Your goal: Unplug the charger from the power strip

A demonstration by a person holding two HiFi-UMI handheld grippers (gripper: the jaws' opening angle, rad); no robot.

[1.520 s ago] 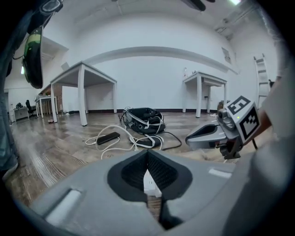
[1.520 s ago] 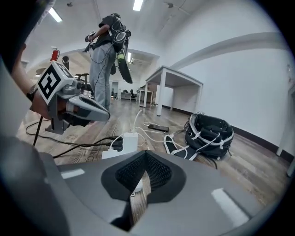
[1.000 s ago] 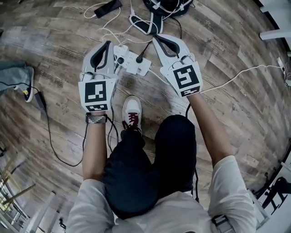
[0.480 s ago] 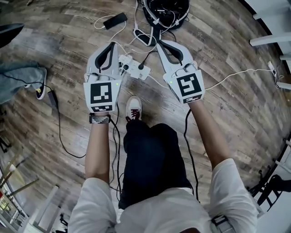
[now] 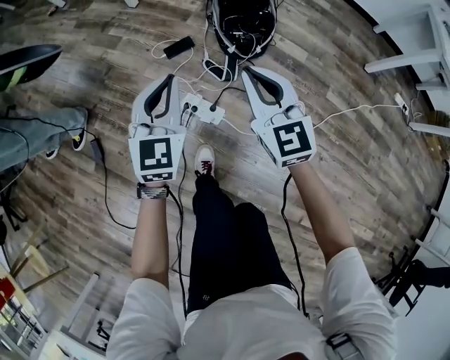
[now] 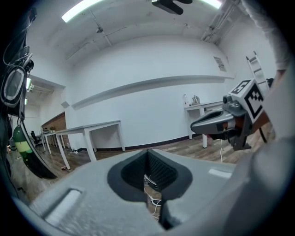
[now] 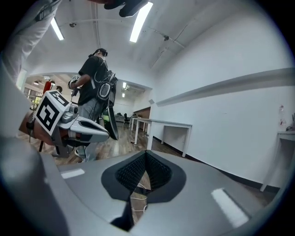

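Note:
The white power strip (image 5: 200, 107) lies on the wooden floor far below both grippers. A black plug (image 5: 213, 108) with a black cord still sits in it, and white cords run off its left end. In the head view my left gripper (image 5: 168, 78) and right gripper (image 5: 247, 70) are held side by side high above the strip, one on each side of it. Both are shut with nothing between the jaws. The left gripper view shows its own closed jaws (image 6: 148, 153) and the right gripper (image 6: 220, 123) beside them; the right gripper view shows its closed jaws (image 7: 146, 154) and the left gripper (image 7: 79, 127).
A black bag full of cables (image 5: 243, 21) and a black device (image 5: 178, 47) lie beyond the strip. A long white cord (image 5: 351, 109) runs right toward white table legs (image 5: 401, 60). Another person's leg (image 5: 35, 133) is at the left, my own shoe (image 5: 204, 159) below the strip. A person (image 7: 94, 76) stands behind.
Both grippers have risen together, still shut and empty. The person has straightened up from a crouch, so the strip and floor now look smaller and farther away.

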